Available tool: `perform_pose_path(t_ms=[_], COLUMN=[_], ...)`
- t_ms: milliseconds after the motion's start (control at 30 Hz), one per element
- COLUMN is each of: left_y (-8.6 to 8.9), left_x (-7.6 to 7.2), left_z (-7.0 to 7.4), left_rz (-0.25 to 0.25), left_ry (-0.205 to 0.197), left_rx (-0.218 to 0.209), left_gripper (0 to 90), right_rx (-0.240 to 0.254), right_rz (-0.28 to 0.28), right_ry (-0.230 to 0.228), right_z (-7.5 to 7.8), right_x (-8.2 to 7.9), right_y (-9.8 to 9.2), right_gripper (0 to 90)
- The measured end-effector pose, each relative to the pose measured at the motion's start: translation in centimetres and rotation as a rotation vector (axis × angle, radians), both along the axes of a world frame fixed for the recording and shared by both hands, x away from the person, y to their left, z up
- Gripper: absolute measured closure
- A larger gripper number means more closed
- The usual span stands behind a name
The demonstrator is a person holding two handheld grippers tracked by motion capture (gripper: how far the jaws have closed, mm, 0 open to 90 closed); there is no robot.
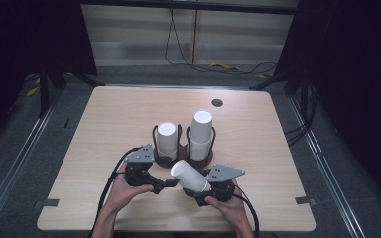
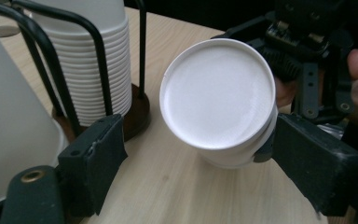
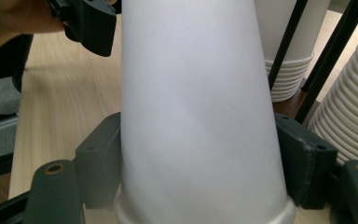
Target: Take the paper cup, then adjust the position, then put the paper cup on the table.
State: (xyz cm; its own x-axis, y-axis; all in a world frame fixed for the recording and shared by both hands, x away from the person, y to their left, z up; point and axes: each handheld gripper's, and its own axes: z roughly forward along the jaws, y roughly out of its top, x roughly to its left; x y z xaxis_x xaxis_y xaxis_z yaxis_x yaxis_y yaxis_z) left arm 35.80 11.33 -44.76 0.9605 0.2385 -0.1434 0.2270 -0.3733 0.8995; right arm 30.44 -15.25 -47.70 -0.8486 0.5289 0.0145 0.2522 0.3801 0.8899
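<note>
A white paper cup (image 1: pixel 191 176) lies tilted over the table's near middle, its base toward the left hand. My right gripper (image 1: pixel 202 188) is shut on it near the rim; in the right gripper view both pads (image 3: pixel 100 158) press the cup's wall (image 3: pixel 200 102). My left gripper (image 1: pixel 171 183) is open around the base end. The left gripper view has the cup's round base (image 2: pixel 219 93) between the jaws, with the left pad (image 2: pixel 93 158) standing apart from it and the right pad (image 2: pixel 307 158) close against its edge.
Two black wire holders on dark round bases stand just behind the grippers, each with a stack of white cups: a shorter stack (image 1: pixel 167 139) and a taller stack (image 1: pixel 201 131). A small dark grommet (image 1: pixel 217 102) sits near the far edge of the wooden table (image 1: pixel 278 148).
</note>
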Motion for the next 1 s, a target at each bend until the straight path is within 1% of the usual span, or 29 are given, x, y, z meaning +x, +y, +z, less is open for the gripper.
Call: perform_pose_path(t_ms=[33,67,133,233,267,300,333,367,400,433,467,533,567,600,633,700,733,800,833,867,900,933,1000], left_y=[0.0,0.1,0.1,0.1,0.1,0.1,0.1,0.2,0.2,0.3,0.3,0.5,0.5,0.6,0.6,0.8,0.8,0.9,0.9,0.9,0.9,0.9,0.9], left_x=[0.0,0.0,0.0,0.1,0.1,0.1,0.1,0.1,0.1,0.0,0.0,-0.2,-0.2,-0.2,-0.1,-0.1,0.0,0.0,0.0,0.1,0.1,0.2,0.3], left_z=[0.0,0.0,-0.1,-0.1,-0.2,-0.2,-0.2,-0.2,-0.2,-0.1,-0.1,0.1,0.2,0.2,0.2,0.1,0.1,0.0,0.0,0.0,0.0,0.0,0.1], left_rz=[0.0,0.0,0.008,0.018,0.019,0.022,0.017,0.012,0.012,0.04,0.04,0.048,0.049,0.044,0.045,0.033,0.027,0.017,0.008,0.002,-0.004,0.002,0.006], left_ry=[0.0,-0.003,-0.007,-0.008,-0.009,-0.007,-0.006,-0.002,-0.004,-0.029,-0.029,-0.066,-0.07,-0.068,-0.056,-0.036,-0.013,0.002,0.012,0.016,0.013,0.008,0.019], left_rx=[0.0,0.005,-0.001,-0.003,-0.007,-0.017,-0.029,-0.031,-0.039,-0.05,-0.05,-0.052,-0.052,-0.053,-0.045,-0.027,-0.029,-0.03,-0.036,-0.035,-0.026,-0.01,-0.007], left_gripper=[17.3,17.3,17.4,17.6,17.7,19.8,19.8,22.5,22.5,22.9,23.7,25.4,25.4,25.0,23.3,22.3,22.4,22.6,25.1,25.1,22.5,20.8,18.6], right_rx=[0.0,-0.01,-0.023,-0.058,-0.064,-0.079,-0.088,-0.106,-0.106,-0.123,-0.123,-0.134,-0.137,-0.141,-0.15,-0.167,-0.176,-0.191,-0.197,-0.197,-0.218,-0.227,-0.236], right_rz=[0.0,-0.001,-0.002,-0.002,0.001,0.001,0.008,0.014,0.014,0.013,0.013,0.011,0.012,0.015,0.017,0.023,0.026,0.032,0.043,0.043,0.052,0.052,0.05], right_ry=[0.0,0.0,0.003,0.007,0.01,0.011,0.012,0.012,0.012,0.014,0.014,0.016,0.016,0.017,0.02,0.025,0.024,0.029,0.041,0.041,0.048,0.051,0.052], right_z=[0.0,0.0,0.1,0.3,0.3,0.5,0.6,0.9,0.9,1.0,1.0,1.1,1.2,1.2,1.3,1.4,1.4,1.5,1.6,1.6,1.5,1.5,1.6], right_x=[0.0,0.0,0.1,0.2,0.2,0.3,0.3,0.5,0.5,0.6,0.6,0.8,0.8,0.8,0.9,1.0,1.1,1.2,1.4,1.4,1.5,1.5,1.5], right_y=[0.0,0.1,0.1,0.1,0.1,0.2,0.2,0.4,0.4,0.5,0.5,0.5,0.5,0.5,0.5,0.6,0.6,0.7,0.8,0.8,0.9,1.0,1.0], right_gripper=[25.6,25.6,25.6,25.8,25.8,25.8,25.9,25.9,25.9,26.0,26.0,26.0,26.0,26.0,26.1,26.2,26.2,26.4,26.5,26.5,26.6,26.7,26.8])
